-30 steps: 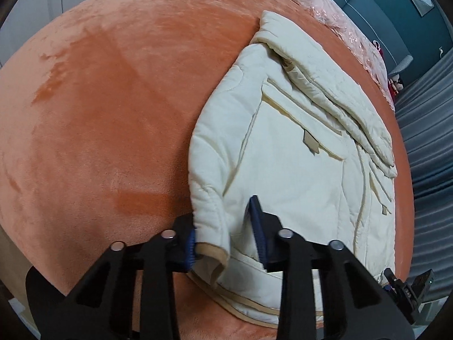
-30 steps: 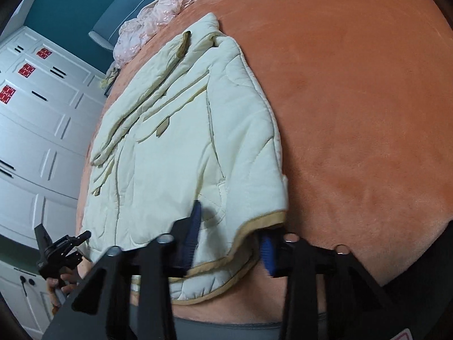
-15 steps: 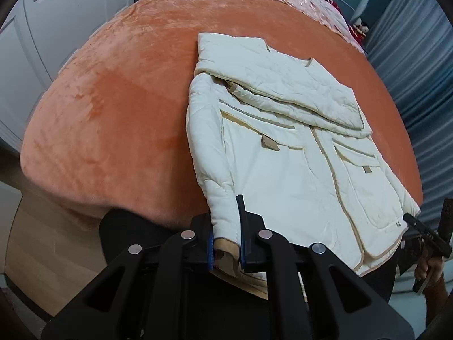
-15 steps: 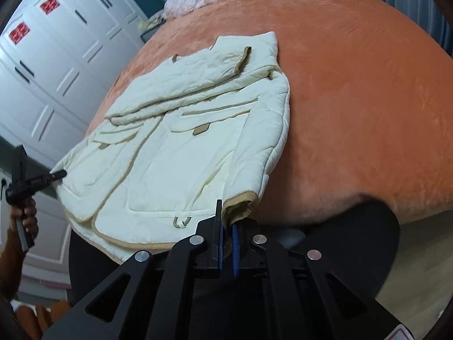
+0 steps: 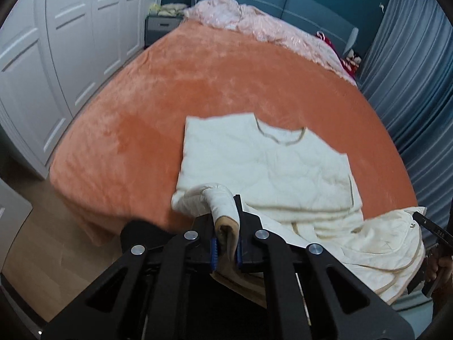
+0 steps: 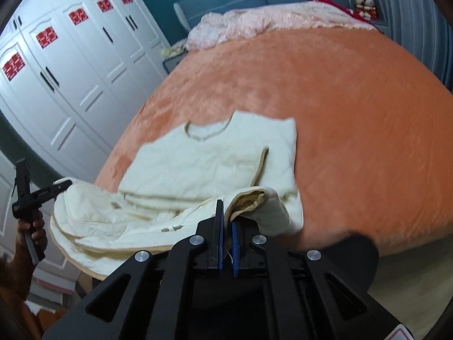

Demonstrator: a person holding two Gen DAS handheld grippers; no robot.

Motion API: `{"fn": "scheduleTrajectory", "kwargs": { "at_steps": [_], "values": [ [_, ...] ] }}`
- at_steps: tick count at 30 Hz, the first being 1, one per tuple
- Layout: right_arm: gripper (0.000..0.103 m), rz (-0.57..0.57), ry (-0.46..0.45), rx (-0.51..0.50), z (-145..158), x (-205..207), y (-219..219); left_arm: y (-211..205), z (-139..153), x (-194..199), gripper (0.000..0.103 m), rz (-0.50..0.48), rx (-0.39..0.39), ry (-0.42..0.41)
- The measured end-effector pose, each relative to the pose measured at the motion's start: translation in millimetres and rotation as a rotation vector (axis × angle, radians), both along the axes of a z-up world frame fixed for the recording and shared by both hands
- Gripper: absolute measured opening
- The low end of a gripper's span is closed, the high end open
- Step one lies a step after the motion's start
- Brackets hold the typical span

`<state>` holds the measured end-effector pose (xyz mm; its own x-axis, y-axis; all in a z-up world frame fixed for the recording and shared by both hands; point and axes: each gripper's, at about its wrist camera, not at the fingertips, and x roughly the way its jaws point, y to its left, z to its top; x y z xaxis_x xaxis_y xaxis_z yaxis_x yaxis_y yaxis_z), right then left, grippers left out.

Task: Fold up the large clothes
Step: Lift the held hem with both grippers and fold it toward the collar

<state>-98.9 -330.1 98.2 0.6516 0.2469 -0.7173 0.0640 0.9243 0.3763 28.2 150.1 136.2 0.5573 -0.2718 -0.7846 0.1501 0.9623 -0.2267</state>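
**Cream quilted jacket lifted by its hem for the fold**

The cream quilted jacket with tan piping (image 5: pixel 269 167) lies at the near edge of the bed covered in orange plush (image 5: pixel 198 85), its collar toward the headboard and its hem raised off the near edge. On the left, the left claw (image 5: pixel 226 250) is clamped on a tan-trimmed corner of the hem. On the right, the right claw (image 6: pixel 226 250) pinches the opposite hem corner, its blue pads nearly together on the cloth. To fold well, I judge both corners should travel together toward the collar at equal height, keeping the hem taut between them so the padded layers do not bunch. Land the hem square on the shoulders before letting go; the loose folded sleeves may slide out otherwise.
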Motion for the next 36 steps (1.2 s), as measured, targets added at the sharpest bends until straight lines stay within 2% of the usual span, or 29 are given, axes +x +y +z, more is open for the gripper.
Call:
{"fn": "scheduleTrajectory", "kwargs": {
  "at_steps": [2, 5, 9, 13, 15, 19, 22, 23, 24, 25, 26, 27, 28, 29, 31, 32, 33, 36],
  "values": [
    [0.004, -0.061, -0.069, 0.024, 1, 28, -13, -5, 1, 34, 0.008, 0.034, -0.023, -0.048],
    [0.004, -0.148, -0.129, 0.067, -9, 76, -28, -21, -6, 82, 0.008, 0.067, -0.015, -0.087],
    [0.004, -0.220, -0.132, 0.052, -32, 135, -33, -44, -28, 137, 0.008, 0.102, 0.031, -0.097],
    [0.004, -0.284, -0.104, 0.077, -62, 177, -41, -61, -67, 189, 0.008, 0.144, 0.107, -0.052],
    [0.004, -0.305, -0.085, 0.073, -76, 190, -43, -65, -86, 202, 0.010, 0.160, 0.134, -0.034],
    [0.007, -0.330, -0.048, 0.039, -96, 209, -42, -64, -124, 224, 0.013, 0.181, 0.140, 0.041],
    [0.014, -0.370, -0.079, 0.095, -97, 206, -44, -56, -140, 231, 0.017, 0.172, 0.103, 0.095],
    [0.018, -0.382, -0.105, 0.110, -94, 203, -45, -52, -138, 229, 0.019, 0.170, 0.078, 0.093],
    [0.027, -0.394, -0.143, 0.115, -87, 198, -45, -47, -133, 226, 0.020, 0.170, 0.049, 0.084],
    [0.033, -0.410, -0.180, 0.112, -82, 193, -47, -39, -124, 219, 0.023, 0.169, 0.010, 0.064],
    [0.046, -0.424, -0.216, 0.109, -77, 187, -48, -34, -117, 214, 0.030, 0.169, -0.024, 0.040],
    [0.053, -0.432, -0.246, 0.108, -71, 179, -49, -29, -107, 207, 0.034, 0.170, -0.059, 0.004],
    [0.054, -0.432, -0.260, 0.105, -68, 176, -49, -23, -93, 197, 0.050, 0.188, -0.071, -0.054],
    [0.054, -0.427, -0.263, 0.098, -65, 173, -50, -19, -79, 190, 0.076, 0.239, -0.038, -0.131],
    [0.056, -0.411, -0.248, 0.078, -64, 168, -48, -13, -48, 172, 0.095, 0.298, 0.021, -0.304],
    [0.059, -0.403, -0.238, 0.066, -65, 168, -47, -12, -38, 170, 0.095, 0.283, 0.036, -0.335],
    [0.061, -0.396, -0.227, 0.055, -67, 168, -45, -15, -32, 172, 0.095, 0.263, 0.060, -0.332],
    [0.061, -0.388, -0.181, 0.037, -78, 172, -43, -25, -38, 187, 0.095, 0.184, 0.086, -0.252]
  ]
}}
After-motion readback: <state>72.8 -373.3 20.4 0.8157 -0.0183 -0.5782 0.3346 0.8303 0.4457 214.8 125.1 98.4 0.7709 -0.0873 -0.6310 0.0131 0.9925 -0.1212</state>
